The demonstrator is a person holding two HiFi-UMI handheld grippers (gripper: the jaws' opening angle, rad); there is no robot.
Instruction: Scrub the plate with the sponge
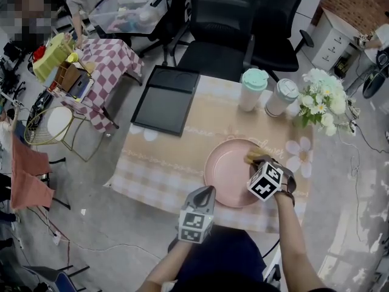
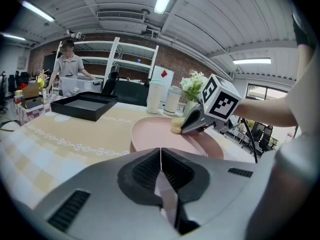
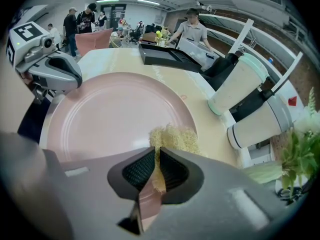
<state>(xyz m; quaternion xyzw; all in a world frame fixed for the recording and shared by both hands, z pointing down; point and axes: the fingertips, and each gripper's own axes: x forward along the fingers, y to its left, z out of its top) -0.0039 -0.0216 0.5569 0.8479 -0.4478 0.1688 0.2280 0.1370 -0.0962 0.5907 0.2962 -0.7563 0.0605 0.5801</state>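
- Two grippers meet at the plate (image 3: 110, 114): your right gripper (image 3: 157, 158) is clamped on the sponge (image 3: 172, 138).
- The sponge rests on the plate's far right part, just inside the rim.
- Your left gripper (image 2: 161, 156) has its jaws pressed together with nothing between them. Its tip sits at the plate's near left rim, but whether it touches is unclear.
- The plate lies flat on the table (image 1: 161, 163), toward your right side.
- Beyond it stand two cups (image 1: 253, 89), with flowers (image 1: 319, 99) to their right and a black tray (image 1: 164, 99) at the far left edge.
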